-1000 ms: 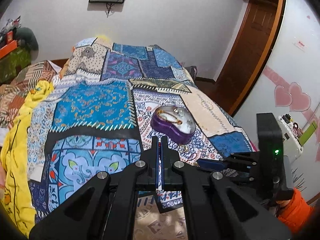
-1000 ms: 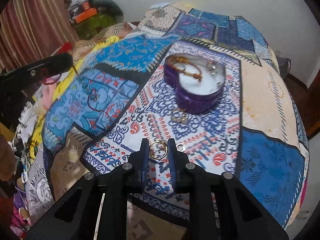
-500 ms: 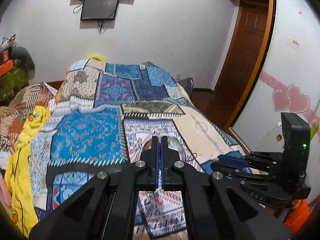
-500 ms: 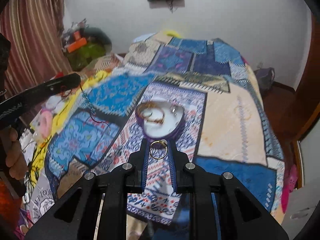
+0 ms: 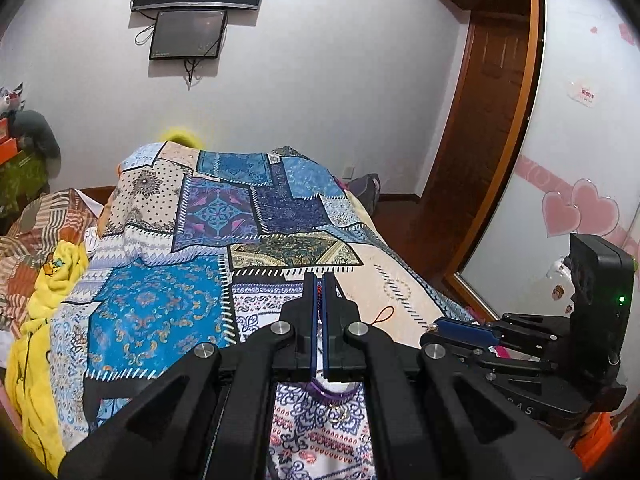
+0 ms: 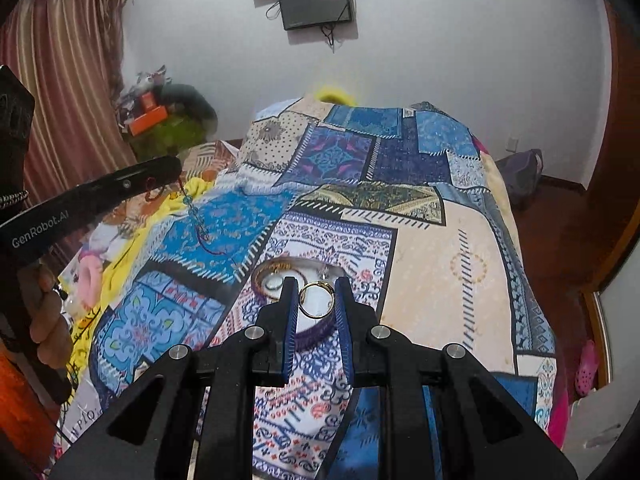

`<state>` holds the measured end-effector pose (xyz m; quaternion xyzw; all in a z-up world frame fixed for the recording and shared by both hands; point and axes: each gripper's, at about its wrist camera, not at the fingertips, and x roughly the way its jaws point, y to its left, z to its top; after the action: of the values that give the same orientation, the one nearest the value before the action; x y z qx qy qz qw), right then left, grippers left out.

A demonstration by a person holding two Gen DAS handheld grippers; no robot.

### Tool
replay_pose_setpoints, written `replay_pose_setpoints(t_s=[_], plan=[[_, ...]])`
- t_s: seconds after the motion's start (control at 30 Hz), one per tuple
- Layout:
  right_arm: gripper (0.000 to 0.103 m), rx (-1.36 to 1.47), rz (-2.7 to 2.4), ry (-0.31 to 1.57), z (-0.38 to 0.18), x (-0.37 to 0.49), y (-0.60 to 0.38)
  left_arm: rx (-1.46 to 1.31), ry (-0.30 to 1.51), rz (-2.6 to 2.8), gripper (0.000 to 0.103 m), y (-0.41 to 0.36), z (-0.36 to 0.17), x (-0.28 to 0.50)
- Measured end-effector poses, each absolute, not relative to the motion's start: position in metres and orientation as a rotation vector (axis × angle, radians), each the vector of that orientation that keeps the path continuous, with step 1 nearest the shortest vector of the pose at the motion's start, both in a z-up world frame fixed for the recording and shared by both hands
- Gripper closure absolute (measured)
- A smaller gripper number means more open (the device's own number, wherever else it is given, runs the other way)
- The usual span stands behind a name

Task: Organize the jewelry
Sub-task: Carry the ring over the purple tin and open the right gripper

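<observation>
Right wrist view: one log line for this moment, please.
right tongs: shut on ring, over box | left tongs: shut on chain

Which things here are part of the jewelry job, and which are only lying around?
Part of the job:
- gold ring, held in the right claw
- beaded cord, hanging from the left claw
- purple box, with a bangle inside
- small ring on the quilt

Only lying around:
- yellow blanket
- wall screens
- pink shoe

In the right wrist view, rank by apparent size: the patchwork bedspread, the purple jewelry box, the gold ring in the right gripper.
1. Patchwork bedspread, by far the largest.
2. Purple jewelry box, partly hidden behind the fingers.
3. Gold ring, smallest though nearest the camera, held by the right gripper.
</observation>
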<state>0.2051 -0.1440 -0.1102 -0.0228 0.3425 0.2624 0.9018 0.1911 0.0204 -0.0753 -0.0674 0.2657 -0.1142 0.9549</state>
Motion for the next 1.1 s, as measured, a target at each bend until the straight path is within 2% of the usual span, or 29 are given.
replay_pose_setpoints(t_s=[0.37, 1.1], plan=[[0.086, -0.071, 0.558, 0.700, -0.113, 0.227, -0.135, -0.151, 0.586, -0.272, 0.103, 0.014, -0.098, 0.215], [0.086, -0.146, 0.633, 0.892, -0.170, 0.262, -0.105, -0.164, 0.764, -0.329, 0.103, 0.015, -0.166, 0.251]])
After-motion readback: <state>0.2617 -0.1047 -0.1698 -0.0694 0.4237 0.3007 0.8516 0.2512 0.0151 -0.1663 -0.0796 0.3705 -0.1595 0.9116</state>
